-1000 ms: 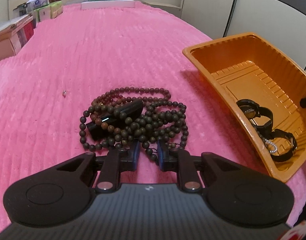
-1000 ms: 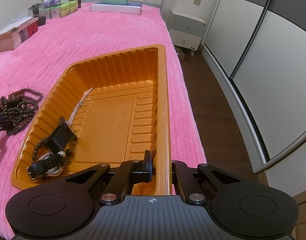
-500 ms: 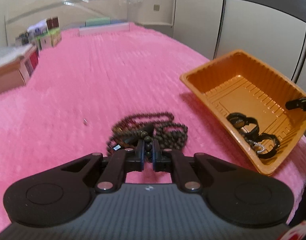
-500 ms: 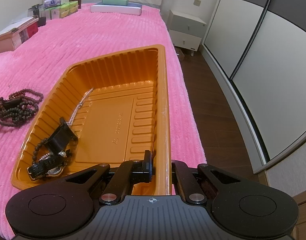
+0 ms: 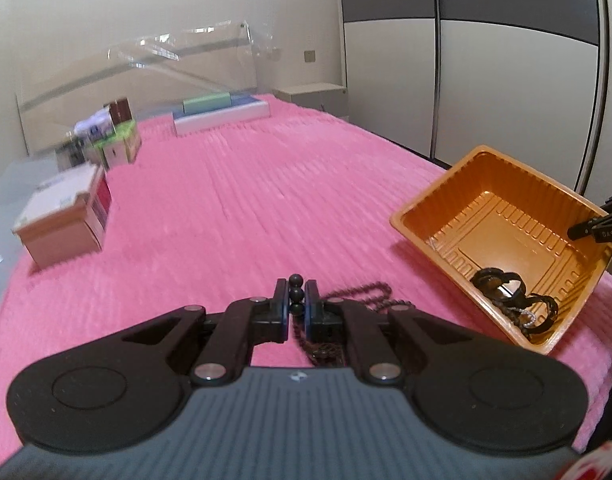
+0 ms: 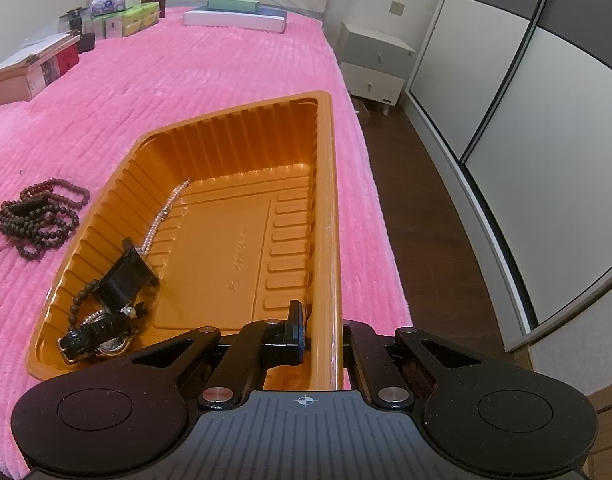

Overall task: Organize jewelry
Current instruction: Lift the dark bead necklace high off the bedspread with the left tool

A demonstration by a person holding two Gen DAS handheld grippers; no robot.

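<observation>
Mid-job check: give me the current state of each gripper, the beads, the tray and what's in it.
Left gripper: jaws shut on the bead strand.
Bead strand: pinched, partly lifted; rest on the bedspread.
Right gripper: jaws shut on the tray rim.
Orange tray: holds watches and pearl chain.

Both wrist cameras look forward over their fingers, sharing the orange tray (image 5: 471,172).

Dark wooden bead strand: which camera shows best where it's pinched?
Left wrist view: the left gripper is shut on the dark wooden bead strand. Right wrist view shows only its pile on the pink bedspread.
</observation>
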